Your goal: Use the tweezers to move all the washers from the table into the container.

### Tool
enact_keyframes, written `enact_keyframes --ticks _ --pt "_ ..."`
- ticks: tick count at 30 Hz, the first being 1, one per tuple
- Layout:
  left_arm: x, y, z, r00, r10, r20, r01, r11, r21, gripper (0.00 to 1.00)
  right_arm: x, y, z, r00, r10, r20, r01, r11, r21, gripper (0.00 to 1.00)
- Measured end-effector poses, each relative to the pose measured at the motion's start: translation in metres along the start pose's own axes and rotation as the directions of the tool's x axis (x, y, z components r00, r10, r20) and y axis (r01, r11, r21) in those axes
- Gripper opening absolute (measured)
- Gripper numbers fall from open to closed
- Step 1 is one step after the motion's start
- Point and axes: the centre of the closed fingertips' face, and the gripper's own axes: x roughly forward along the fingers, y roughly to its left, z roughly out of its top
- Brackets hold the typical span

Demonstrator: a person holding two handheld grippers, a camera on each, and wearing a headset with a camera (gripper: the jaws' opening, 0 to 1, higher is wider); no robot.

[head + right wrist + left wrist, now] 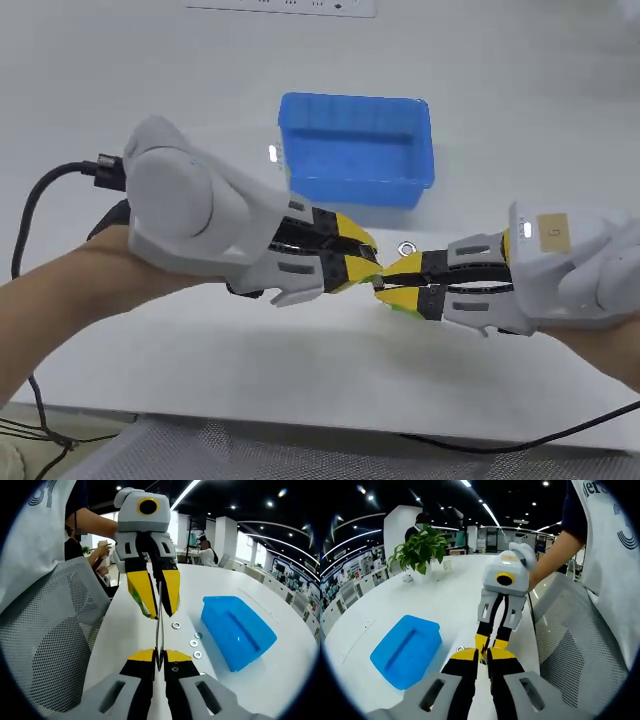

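We see a white tabletop [250,350] with a blue container [357,150] set back from its near edge. Closer to that edge, our two grippers meet tip to tip. The right gripper [160,656] pinches slim tweezers [160,630]. The left gripper [372,262] surrounds their other end, but we cannot tell if it grips. Small washers [173,625] lie near the container.
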Motion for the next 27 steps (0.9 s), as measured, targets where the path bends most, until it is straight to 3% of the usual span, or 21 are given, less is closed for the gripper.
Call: enact_keyframes --ticks 4,10,13,16,19,23,27 --pt "0.004 -0.003 -0.003 0.9998 -0.015 -0.011 0.015 1.000 -0.005 0.08 0.000 0.000 -0.002 1.0000 0.002 -0.003 -0.002 1.000 0.009 0.06" --pt "0.003 -0.009 0.003 0.9991 -0.041 0.012 0.041 0.999 0.000 0.07 0.002 0.004 0.001 0.9998 0.017 0.012 -0.018 1.000 0.014 0.07" --pt "0.002 -0.012 0.000 0.9986 -0.053 0.000 0.052 0.998 0.023 0.07 0.006 0.006 0.001 0.9995 0.031 -0.001 -0.031 1.000 -0.004 0.07" --pt "-0.003 -0.013 -0.004 0.9979 -0.064 0.012 0.064 0.998 0.010 0.06 0.006 0.007 0.001 0.9992 0.040 -0.010 -0.040 0.999 -0.023 0.07" --pt "-0.004 -0.012 -0.004 0.9985 -0.051 0.019 0.051 0.999 0.019 0.06 0.008 0.007 0.002 0.9986 0.042 -0.033 -0.043 0.998 -0.034 0.08" --pt "-0.003 -0.012 -0.002 0.9984 -0.050 0.025 0.049 0.999 0.014 0.06 0.009 0.007 -0.001 0.9948 0.046 -0.092 -0.056 0.992 -0.117 0.10" --pt "-0.001 -0.013 0.000 0.9981 -0.056 0.027 0.056 0.998 0.025 0.06 0.012 0.008 -0.002 0.9890 0.071 -0.130 -0.090 0.985 -0.149 0.11"
